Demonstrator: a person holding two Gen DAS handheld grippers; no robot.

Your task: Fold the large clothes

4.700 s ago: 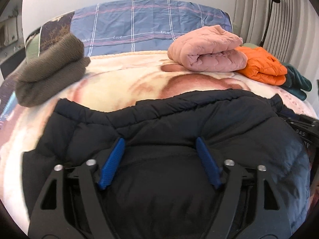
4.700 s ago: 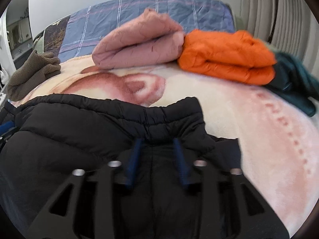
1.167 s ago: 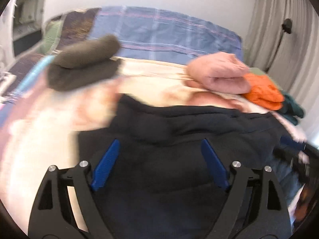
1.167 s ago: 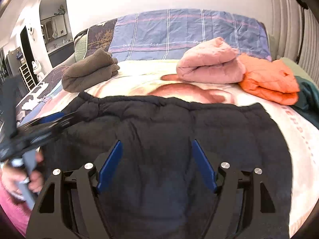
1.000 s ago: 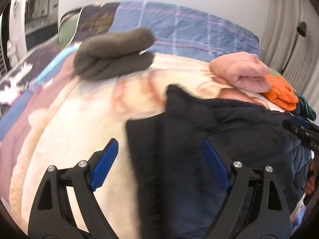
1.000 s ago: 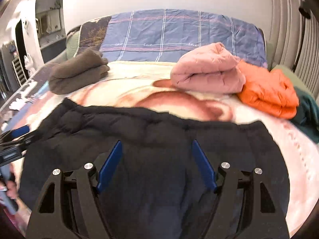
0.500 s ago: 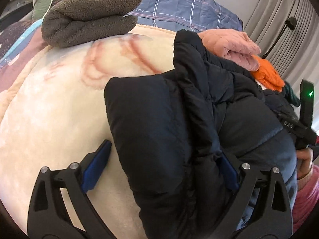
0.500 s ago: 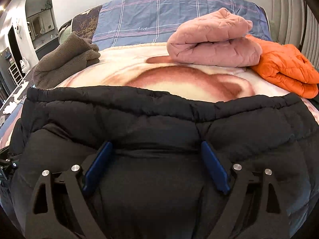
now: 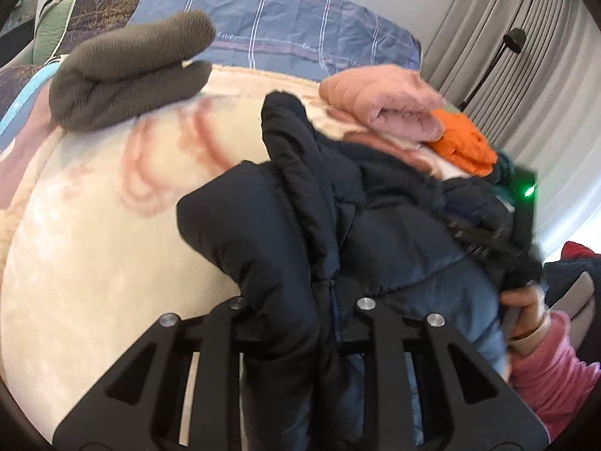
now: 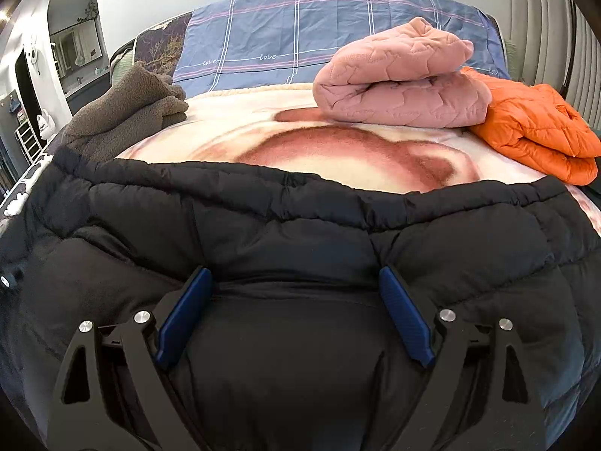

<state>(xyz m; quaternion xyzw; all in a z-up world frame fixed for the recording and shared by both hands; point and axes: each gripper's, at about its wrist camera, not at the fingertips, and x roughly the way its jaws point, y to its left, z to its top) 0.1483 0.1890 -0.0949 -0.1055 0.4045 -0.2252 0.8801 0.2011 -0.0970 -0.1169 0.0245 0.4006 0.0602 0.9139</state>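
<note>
A black puffer jacket (image 10: 300, 225) lies spread across the near part of the bed. In the left wrist view its left side (image 9: 285, 233) is bunched up and folded over. My left gripper (image 9: 300, 300) is closing on that bunched edge, and the fabric fills the narrow gap and hides the pads. My right gripper (image 10: 295, 300) stands open and wide, its blue pads (image 10: 184, 315) resting on top of the jacket with padding bulging between them. A hand in a pink sleeve (image 9: 541, 372) holds that gripper at the right of the left wrist view.
A cream and pink blanket (image 9: 94, 244) covers the bed. A folded brown fleece (image 9: 127, 71) lies at the back left. A folded pink quilted jacket (image 10: 402, 86) and an orange one (image 10: 537, 127) lie at the back right. Grey curtains (image 9: 526, 37) hang on the right.
My left gripper's jaws have gone from wide open to nearly closed around the jacket's folded left edge. The right gripper came down onto the jacket and has since stayed put.
</note>
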